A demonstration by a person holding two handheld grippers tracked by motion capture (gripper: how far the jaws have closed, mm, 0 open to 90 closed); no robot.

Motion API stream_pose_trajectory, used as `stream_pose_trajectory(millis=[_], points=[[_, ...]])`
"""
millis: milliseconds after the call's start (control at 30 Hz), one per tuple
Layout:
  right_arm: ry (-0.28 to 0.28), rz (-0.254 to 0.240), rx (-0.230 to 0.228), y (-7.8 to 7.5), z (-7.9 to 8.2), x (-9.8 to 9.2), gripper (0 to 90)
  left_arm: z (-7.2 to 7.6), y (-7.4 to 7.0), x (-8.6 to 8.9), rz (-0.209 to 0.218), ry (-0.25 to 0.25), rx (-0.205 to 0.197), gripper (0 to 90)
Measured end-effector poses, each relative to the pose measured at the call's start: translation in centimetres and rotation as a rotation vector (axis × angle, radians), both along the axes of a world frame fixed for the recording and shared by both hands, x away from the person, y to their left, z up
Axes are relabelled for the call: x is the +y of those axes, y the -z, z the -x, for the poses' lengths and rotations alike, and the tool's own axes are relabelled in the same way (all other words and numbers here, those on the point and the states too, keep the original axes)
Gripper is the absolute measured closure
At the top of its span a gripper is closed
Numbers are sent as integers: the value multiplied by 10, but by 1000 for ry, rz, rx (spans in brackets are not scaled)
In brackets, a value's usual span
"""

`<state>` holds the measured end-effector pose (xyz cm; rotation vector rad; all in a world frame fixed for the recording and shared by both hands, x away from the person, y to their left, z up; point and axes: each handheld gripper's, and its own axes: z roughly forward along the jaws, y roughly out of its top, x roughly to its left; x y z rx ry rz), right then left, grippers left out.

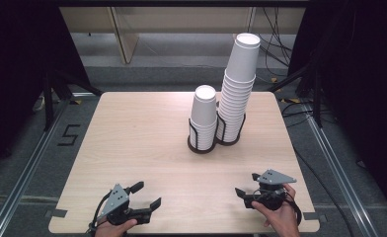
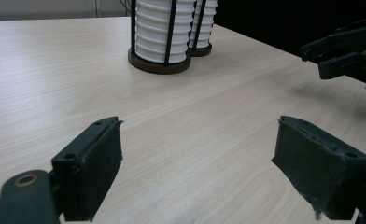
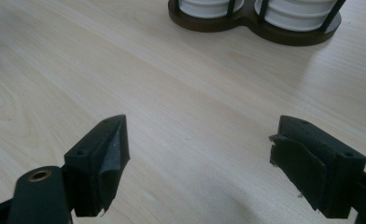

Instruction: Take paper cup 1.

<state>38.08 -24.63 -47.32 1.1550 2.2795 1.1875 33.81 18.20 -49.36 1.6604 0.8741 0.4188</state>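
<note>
High view: cup stacks (image 1: 224,106) beyond hand-held gripper (image 1: 247,185).

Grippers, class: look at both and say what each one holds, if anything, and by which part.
Nothing is held. The left gripper and the right gripper both hover open over bare table, well short of the paper cup stacks.

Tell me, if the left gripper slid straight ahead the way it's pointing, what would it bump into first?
Probably the shorter stack of paper cups in its black holder. The left gripper has open jaws and bare table ahead of it until that stack, though depth is hard to judge.
</note>
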Motion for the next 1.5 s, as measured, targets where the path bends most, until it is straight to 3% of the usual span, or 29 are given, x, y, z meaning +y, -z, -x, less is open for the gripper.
stream_pose_trajectory(millis=[167, 300, 400, 600, 767, 867, 900, 933, 1067, 1233, 1267, 1300, 1400, 1433, 1500], points=[[-32, -1, 0, -1, -3, -2, 193, 1, -1, -1, -17, 2, 8, 144], [-3, 15, -21, -1, -2, -2, 194, 1, -1, -2, -22, 13, 7, 144], [-17, -3, -18, -1, -2, -1, 195, 1, -1, -2, -26, 10, 8, 145], [-26, -11, -24, -3, -2, 1, 200, 0, -1, -1, -10, 17, -8, 145], [-34, -11, -60, -6, -6, 2, 203, -1, 0, -1, -9, 15, -10, 145], [-30, -25, -49, -8, -6, 4, 207, -1, 0, -1, -8, 14, -10, 145], [-51, -20, -85, -8, -10, 4, 208, -1, 0, -1, -7, 12, -10, 144], [-44, -31, -66, -9, -10, 4, 210, -1, 0, -1, -8, 10, -9, 144], [-34, -30, -90, -12, -13, 4, 211, 0, -1, -1, -17, 1, 1, 145], [-60, -33, -101, -18, -19, 9, 210, -1, 0, 0, -21, -8, 3, 145], [-55, -51, -93, -22, -21, 13, 210, -1, 0, 0, -16, -11, 2, 144], [-75, -57, -126, -23, -25, 15, 209, -1, 0, 0, -16, -11, 2, 144], [-70, -47, -116, -28, -27, 18, 210, -1, 0, 0, -16, -11, 1, 145], [-74, -42, -146, -30, -30, 19, 210, -1, 0, 1, -16, -12, 1, 145], [-72, -47, -127, -33, -33, 23, 211, -1, 0, 0, -17, -11, 1, 145]])
